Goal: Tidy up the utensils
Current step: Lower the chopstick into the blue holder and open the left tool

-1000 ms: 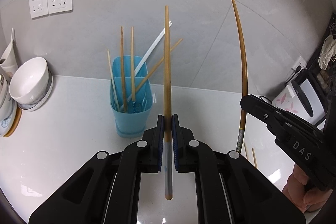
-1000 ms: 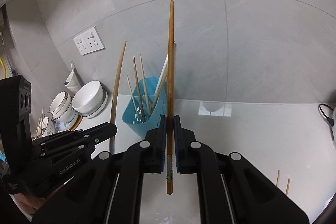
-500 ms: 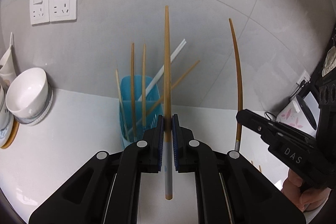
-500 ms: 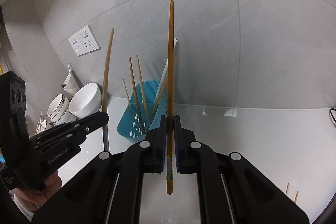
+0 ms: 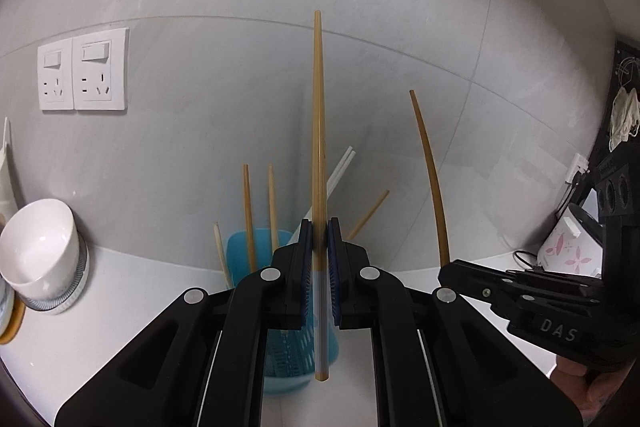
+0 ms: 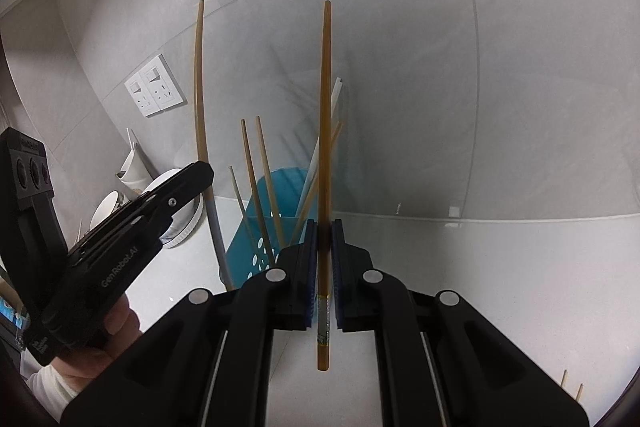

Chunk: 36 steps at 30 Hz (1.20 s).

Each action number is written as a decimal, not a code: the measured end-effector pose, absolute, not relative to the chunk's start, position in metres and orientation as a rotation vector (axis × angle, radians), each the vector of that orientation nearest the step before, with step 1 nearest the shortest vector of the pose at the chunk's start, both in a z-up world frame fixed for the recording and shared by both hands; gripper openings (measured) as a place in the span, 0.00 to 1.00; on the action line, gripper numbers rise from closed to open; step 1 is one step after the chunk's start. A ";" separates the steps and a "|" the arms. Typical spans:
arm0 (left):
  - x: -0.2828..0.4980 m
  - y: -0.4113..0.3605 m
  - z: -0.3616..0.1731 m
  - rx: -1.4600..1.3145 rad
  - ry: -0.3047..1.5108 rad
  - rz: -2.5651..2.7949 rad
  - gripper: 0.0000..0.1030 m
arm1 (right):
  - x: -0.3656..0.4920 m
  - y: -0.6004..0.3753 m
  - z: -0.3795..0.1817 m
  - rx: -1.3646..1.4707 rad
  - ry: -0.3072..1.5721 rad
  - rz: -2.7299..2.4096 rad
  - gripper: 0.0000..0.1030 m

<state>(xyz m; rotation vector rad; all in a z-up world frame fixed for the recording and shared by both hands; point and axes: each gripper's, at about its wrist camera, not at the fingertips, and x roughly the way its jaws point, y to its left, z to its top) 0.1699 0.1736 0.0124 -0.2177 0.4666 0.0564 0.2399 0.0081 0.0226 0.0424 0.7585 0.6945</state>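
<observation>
The left tool (image 5: 319,247) is clenched on a brown chopstick (image 5: 319,131), which is held upright between the blue pads; its tapered end rises well above the tool, and its grey-banded lower end hangs below the pads. The blue holder (image 5: 258,245) is seen directly ahead of and beneath this tool, partly hidden by it, on the white desk (image 5: 132,291). Several chopsticks (image 5: 248,215) are standing in the holder, some upright, some leaning to the right, with a white pair (image 5: 340,167) slanted behind the held one.

The right tool (image 6: 325,247) is likewise clenched on a second chopstick (image 6: 326,115), held upright, its decorated lower end protruding below the pads. The holder (image 6: 280,191) is seen just ahead and slightly left of this tool. The left tool (image 6: 192,183) appears to its left with its chopstick beside the holder.

In the left view, the right tool (image 5: 456,273) is seen to the right, near the holder. White bowls (image 5: 40,251) are stacked at far left, below a pair of wall sockets (image 5: 84,69). Two loose chopstick tips (image 6: 572,385) are seen on the desk to the right tool's lower right.
</observation>
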 end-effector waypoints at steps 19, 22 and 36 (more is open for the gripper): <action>0.186 0.182 -0.028 -0.206 0.456 0.102 0.07 | 0.250 0.013 0.009 0.050 0.789 0.694 0.06; 0.186 0.181 -0.034 -0.202 0.470 0.107 0.07 | 0.250 0.014 0.009 0.048 0.791 0.695 0.06; 0.185 0.178 -0.036 -0.195 0.526 0.147 0.26 | 0.247 0.014 0.008 0.044 0.798 0.701 0.06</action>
